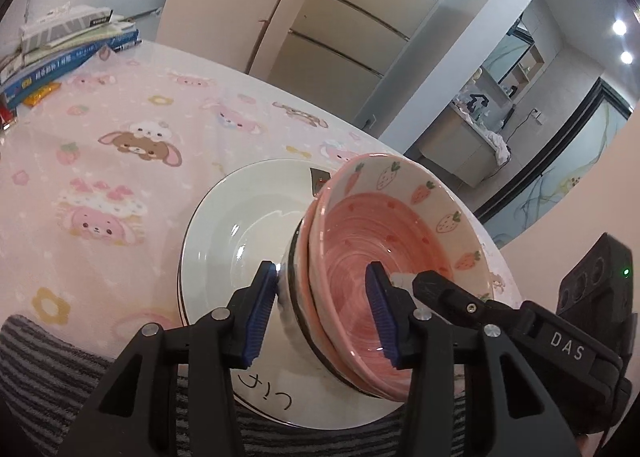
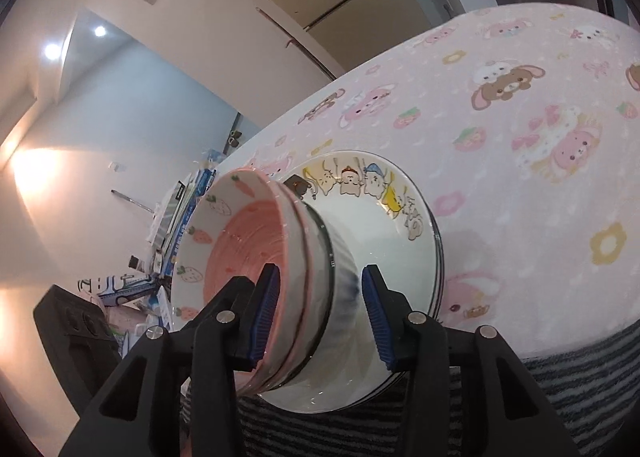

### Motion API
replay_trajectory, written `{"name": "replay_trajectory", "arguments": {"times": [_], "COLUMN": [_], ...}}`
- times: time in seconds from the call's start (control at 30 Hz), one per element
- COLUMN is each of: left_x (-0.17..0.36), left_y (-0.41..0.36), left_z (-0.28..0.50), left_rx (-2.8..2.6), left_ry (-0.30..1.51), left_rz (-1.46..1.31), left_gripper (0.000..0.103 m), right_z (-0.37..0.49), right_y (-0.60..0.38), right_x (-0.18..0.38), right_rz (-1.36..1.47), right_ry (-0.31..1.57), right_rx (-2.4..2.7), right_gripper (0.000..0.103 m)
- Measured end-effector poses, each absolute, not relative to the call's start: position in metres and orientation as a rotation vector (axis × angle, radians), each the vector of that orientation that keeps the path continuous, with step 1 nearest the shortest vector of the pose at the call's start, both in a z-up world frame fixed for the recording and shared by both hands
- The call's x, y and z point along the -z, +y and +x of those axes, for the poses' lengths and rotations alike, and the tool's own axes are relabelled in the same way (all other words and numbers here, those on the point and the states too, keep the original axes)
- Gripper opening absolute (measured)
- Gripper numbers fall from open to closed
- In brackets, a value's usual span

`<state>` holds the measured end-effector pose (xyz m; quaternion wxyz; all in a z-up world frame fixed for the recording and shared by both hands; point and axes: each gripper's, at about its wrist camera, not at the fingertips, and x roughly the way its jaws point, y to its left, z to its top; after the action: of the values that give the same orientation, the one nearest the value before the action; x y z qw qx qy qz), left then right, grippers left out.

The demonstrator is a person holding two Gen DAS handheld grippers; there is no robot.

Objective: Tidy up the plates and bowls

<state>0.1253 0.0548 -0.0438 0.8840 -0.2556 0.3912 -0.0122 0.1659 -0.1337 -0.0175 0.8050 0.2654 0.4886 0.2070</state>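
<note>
Lower centre of both frames: the bowl stack (image 1: 384, 257), pink bowl innermost, sits in the white plate (image 1: 240, 225) on the pink tablecloth (image 1: 120, 145). The left gripper (image 1: 324, 313) grasps the stack's rims. The right gripper (image 2: 320, 313) straddles them; contact cannot be determined.

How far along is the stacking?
Done: the nested bowls sit on the stacked plates. In hand: the left tool and right tool straddle the bowls' rim; the right one looks loose. Left: probably just letting go; no other dishes show.
</note>
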Motion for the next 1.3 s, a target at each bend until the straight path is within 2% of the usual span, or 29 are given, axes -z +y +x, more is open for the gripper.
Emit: {"name": "replay_trajectory", "arguments": {"times": [0.13,0.3,0.53,0.6,0.67,0.73,0.77,0.83,0.87,0.9,0.93,1.0,1.23,1.3], "left_x": [0.038,0.023,-0.034,-0.048,-0.059,-0.069,-0.072,-0.078,-0.079,-0.080,-0.080,-0.078,-0.066,-0.064], "left_y": [0.063,0.055,0.049,0.048,0.050,0.048,0.047,0.048,0.050,0.053,0.056,0.058,0.058,0.056], "left_z": [0.121,0.114,0.073,0.061,0.045,0.030,0.025,0.015,0.011,0.007,0.003,0.001,-0.002,-0.005], "left_rx": [-0.007,-0.009,0.020,0.031,0.025,0.000,-0.011,-0.033,-0.039,-0.041,-0.029,-0.020,-0.001,0.006], "left_ry": [0.777,0.728,0.498,0.430,0.338,0.248,0.214,0.146,0.121,0.099,0.074,0.057,0.059,0.053], "left_rz": [-0.534,-0.446,-0.291,-0.247,-0.210,-0.133,-0.101,-0.071,-0.075,-0.085,-0.097,-0.081,-0.003,0.012], "left_gripper": [0.039,0.038,0.034,0.034,0.042,0.062,0.067,0.084,0.088,0.097,0.103,0.103,0.103,0.103], "right_z": [0.166,0.155,0.128,0.114,0.095,0.078,0.069,0.056,0.048,0.041,0.037,0.033,0.041,0.035], "right_y": [-0.135,-0.139,-0.151,-0.153,-0.149,-0.146,-0.146,-0.145,-0.147,-0.149,-0.152,-0.162,-0.172,-0.165], "right_x": [0.011,-0.018,-0.076,-0.094,-0.112,-0.125,-0.129,-0.136,-0.137,-0.138,-0.138,-0.137,-0.118,-0.112], "right_rz": [0.544,0.437,0.306,0.257,0.177,0.111,0.088,0.044,0.030,0.025,0.026,0.050,0.062,0.040], "right_ry": [1.019,0.871,0.618,0.542,0.452,0.369,0.338,0.261,0.205,0.152,0.116,0.082,0.134,0.130], "right_rx": [-0.434,-0.380,-0.354,-0.371,-0.395,-0.404,-0.405,-0.348,-0.284,-0.237,-0.219,-0.217,-0.334,-0.426], "right_gripper": [0.046,0.046,0.046,0.050,0.054,0.056,0.060,0.064,0.071,0.082,0.086,0.087,0.089,0.096]}}
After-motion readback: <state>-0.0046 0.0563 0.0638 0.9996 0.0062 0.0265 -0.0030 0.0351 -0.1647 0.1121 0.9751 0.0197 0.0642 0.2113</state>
